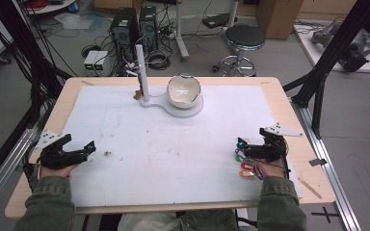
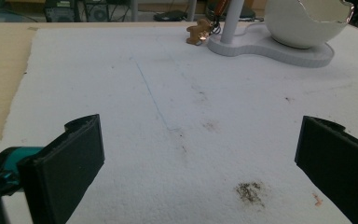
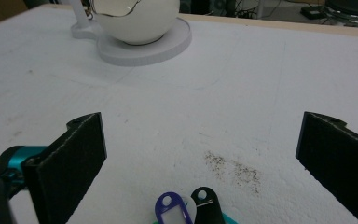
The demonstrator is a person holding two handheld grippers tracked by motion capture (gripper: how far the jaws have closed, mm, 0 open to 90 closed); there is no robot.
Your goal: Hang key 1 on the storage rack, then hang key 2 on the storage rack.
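High view, table: a white mat is covering it, giving both hands a working surface.
Stand: sitting at twelve o'clock, bowl resting on its base.
Left gripper: idling at eight o'clock, jaws gaping wide, gripping nothing.
Right gripper: hovering at four o'clock, jaws spread wide, empty, lining up over the key tags.
Key tags: lying just under it, partly cut off.
Figurine: too blurred to identify.

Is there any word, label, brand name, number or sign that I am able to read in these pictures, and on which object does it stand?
No readable text anywhere.
Blue key tag: its white label window looks blank.
Black key tag: no writing visible.
Red and orange key tags beside the right tool: too small to read.
White egg-shaped bowl and its stand: no markings.
Computer towers on the floor: too blurred to read.
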